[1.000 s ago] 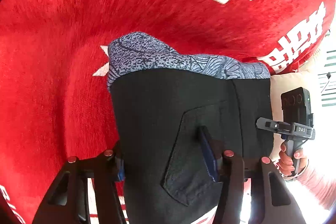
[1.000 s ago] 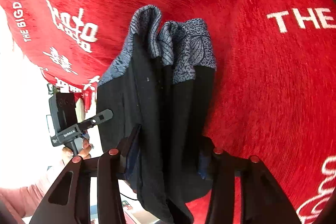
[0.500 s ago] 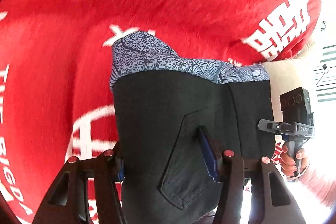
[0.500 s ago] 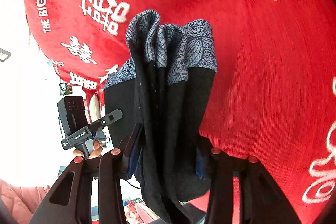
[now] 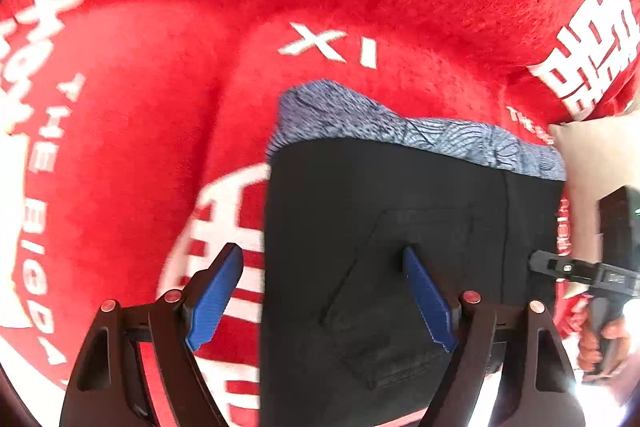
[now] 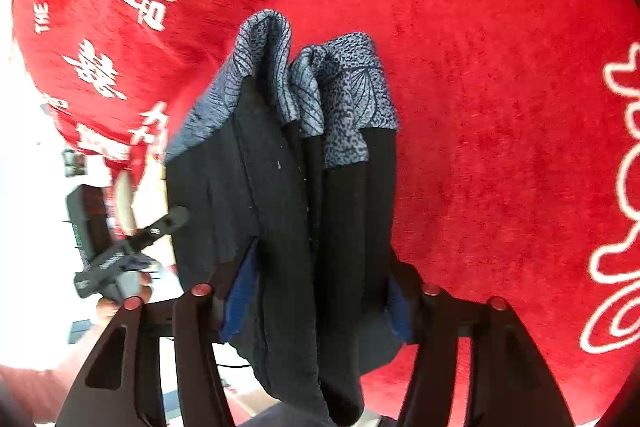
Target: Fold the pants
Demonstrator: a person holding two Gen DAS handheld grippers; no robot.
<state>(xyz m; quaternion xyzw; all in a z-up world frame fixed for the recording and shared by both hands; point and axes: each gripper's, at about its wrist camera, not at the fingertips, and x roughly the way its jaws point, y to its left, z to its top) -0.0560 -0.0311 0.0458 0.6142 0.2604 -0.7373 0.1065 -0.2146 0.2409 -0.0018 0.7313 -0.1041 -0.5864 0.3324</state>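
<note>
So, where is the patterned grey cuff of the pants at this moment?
In both wrist views the grey cuff is at the far end of the black pants, lying against the red cloth, just below its white "XI" letters.

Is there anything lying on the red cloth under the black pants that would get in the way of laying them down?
Nothing visible does. The black pants with the blue-grey patterned cuffs hang over the red plush cloth with white lettering, and the stretch of cloth showing around them is bare. The part directly behind the pants is hidden.

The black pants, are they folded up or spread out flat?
Folded: the black pants hang bunched in several layers, patterned cuffs stacked side by side.
</note>
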